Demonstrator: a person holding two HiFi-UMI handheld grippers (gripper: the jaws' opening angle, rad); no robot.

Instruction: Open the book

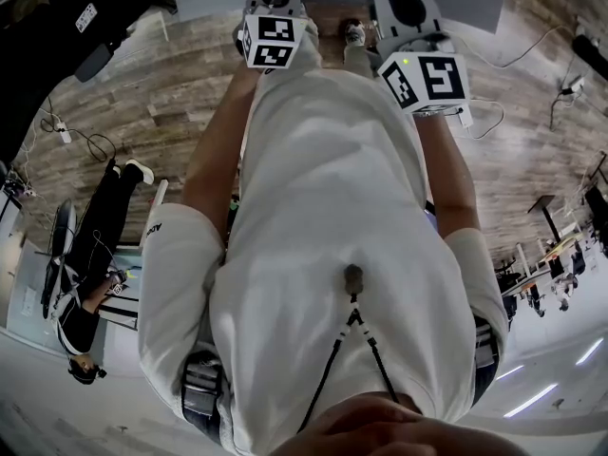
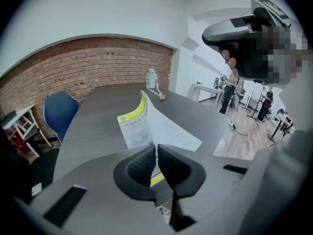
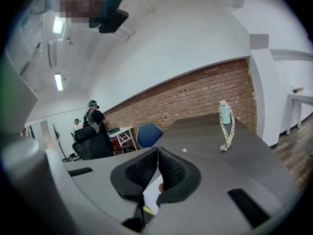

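I rate the book (image 2: 142, 126) light, limp and tear-prone; left tongs (image 2: 156, 153) and right tongs (image 3: 157, 154) are both closed on its leaves, best pinched at free edges.

The dark table (image 2: 93, 116) lies bare to the left of the book (image 2: 146, 126) and beyond it, so a gripper can pass there. The book's raised leaf stands as a thin wall. Far behind the book, a bottle (image 2: 152, 78) with a looped strap (image 2: 160, 96) blocks the table's end. Off the table's edge, left of the book, stands a blue chair (image 2: 58, 112)
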